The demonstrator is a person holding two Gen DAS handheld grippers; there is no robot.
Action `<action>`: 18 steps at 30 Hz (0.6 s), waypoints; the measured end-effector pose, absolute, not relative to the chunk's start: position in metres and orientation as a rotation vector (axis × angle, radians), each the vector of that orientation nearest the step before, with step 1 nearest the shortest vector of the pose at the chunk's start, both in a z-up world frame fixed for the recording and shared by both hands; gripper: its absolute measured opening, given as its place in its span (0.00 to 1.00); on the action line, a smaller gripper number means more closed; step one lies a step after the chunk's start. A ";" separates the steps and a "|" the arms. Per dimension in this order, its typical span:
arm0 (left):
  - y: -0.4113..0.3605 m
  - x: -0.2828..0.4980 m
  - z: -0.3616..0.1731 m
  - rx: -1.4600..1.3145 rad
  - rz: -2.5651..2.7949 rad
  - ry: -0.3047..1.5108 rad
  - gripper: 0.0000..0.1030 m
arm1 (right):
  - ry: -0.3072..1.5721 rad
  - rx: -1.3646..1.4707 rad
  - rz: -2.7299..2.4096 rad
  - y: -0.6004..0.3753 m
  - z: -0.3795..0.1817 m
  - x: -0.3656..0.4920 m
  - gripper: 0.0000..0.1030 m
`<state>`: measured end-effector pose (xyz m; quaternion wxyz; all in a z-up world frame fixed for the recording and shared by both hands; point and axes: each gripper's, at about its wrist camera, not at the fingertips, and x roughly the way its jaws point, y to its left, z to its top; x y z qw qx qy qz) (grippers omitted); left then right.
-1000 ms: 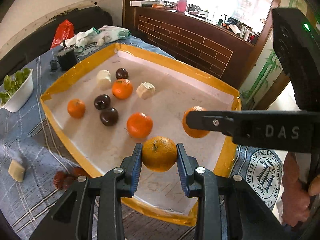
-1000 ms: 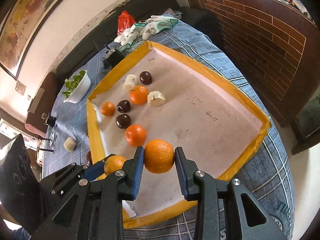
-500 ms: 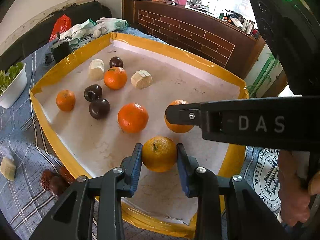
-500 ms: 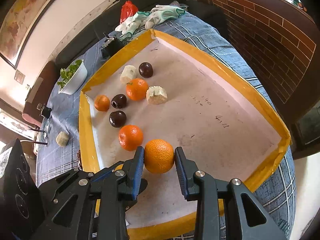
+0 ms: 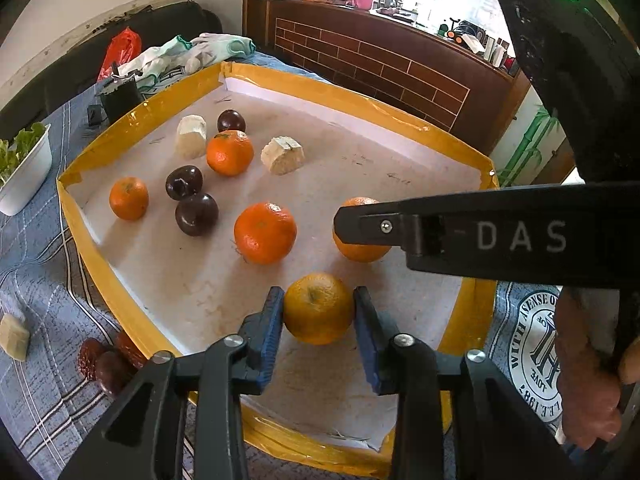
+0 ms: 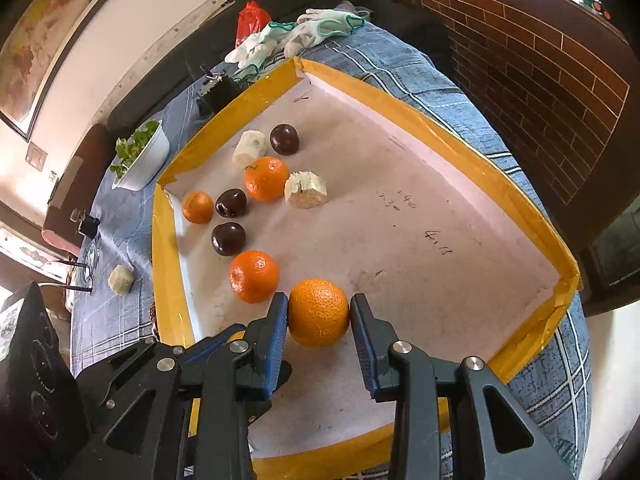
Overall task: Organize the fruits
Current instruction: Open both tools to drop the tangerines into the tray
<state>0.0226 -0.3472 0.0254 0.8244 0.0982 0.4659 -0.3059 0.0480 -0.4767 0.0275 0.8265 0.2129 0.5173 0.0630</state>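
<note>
In the left wrist view my left gripper [image 5: 318, 312] has a yellow-orange mandarin [image 5: 318, 308] between its blue pads, low over the near end of the yellow-rimmed tray [image 5: 340, 98]. Its jaws are opening, though the pads still touch the peel. Seen from the right wrist, my right gripper [image 6: 319, 314] is shut on a deeper orange mandarin [image 6: 319, 312] just beside it. The right gripper [image 5: 348, 224] crosses the left view as a black bar, its mandarin [image 5: 360, 250] behind the tip. At lower left of the right wrist view is the left gripper [image 6: 236, 338].
On the tray [image 6: 440, 136] lie three more oranges [image 5: 265, 233], three dark plums [image 5: 197, 214] and two pale cut chunks [image 5: 282, 155]. Outside the tray's left edge are dates [image 5: 106, 360], a pale chunk [image 5: 14, 336], a bowl of greens [image 5: 24, 168], a black box and gloves.
Both grippers have eased lower and closer over the tray's near end, each with its mandarin still between the pads. The right gripper's finger has shifted slightly left in the left view.
</note>
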 end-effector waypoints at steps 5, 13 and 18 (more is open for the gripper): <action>-0.347 0.022 0.029 0.199 -0.652 0.978 0.47 | 1.085 0.462 0.120 -0.480 0.033 0.042 0.35; -0.341 0.013 0.045 0.202 -0.670 0.938 0.47 | 1.030 0.474 0.096 -0.481 0.050 0.028 0.39; -0.326 0.006 0.058 0.193 -0.665 0.907 0.47 | 0.994 0.488 0.092 -0.475 0.067 0.019 0.40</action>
